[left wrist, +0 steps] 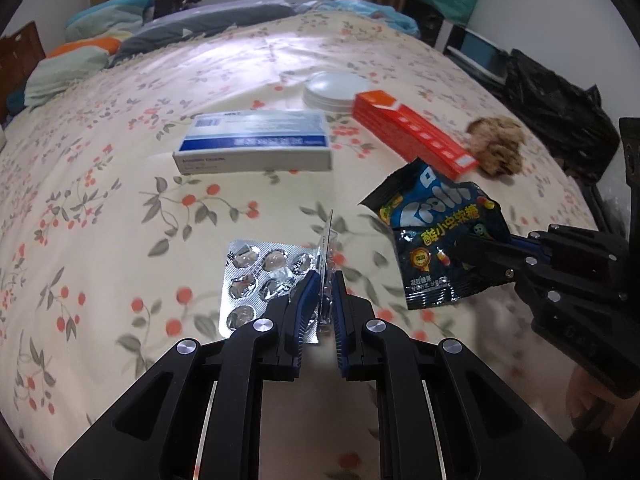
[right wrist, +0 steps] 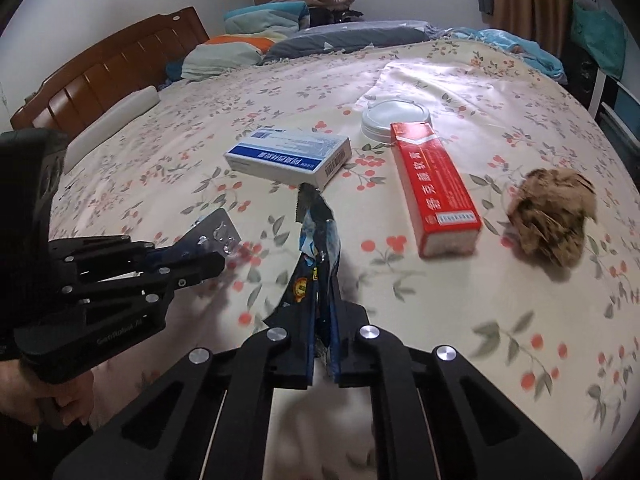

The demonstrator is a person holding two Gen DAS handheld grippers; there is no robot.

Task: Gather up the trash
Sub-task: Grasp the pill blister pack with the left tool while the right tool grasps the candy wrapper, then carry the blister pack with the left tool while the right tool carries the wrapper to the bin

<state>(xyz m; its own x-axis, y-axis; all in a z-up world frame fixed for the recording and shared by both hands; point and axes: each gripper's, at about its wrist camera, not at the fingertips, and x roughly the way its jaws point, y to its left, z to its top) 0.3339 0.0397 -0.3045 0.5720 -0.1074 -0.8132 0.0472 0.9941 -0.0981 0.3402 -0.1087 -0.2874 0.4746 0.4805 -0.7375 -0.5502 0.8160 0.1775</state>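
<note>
Now left claw (left wrist: 325, 280) clamping blister pack (left wrist: 256, 280), right claw (right wrist: 323, 312) clamping candy wrapper (right wrist: 320, 240)

A silver blister pack (left wrist: 256, 280), its pockets mostly crushed, stood edge-on and was clamped between blue pads at 6 o'clock of the left wrist view. A black and blue candy wrapper (left wrist: 436, 236) hung crumpled at 3 o'clock, also pinched. A brown crumpled wad (right wrist: 554, 216), perhaps paper, lay at 2 o'clock beside a red carton (right wrist: 436, 188), with a white-blue box (right wrist: 288, 156) at 12.
</note>
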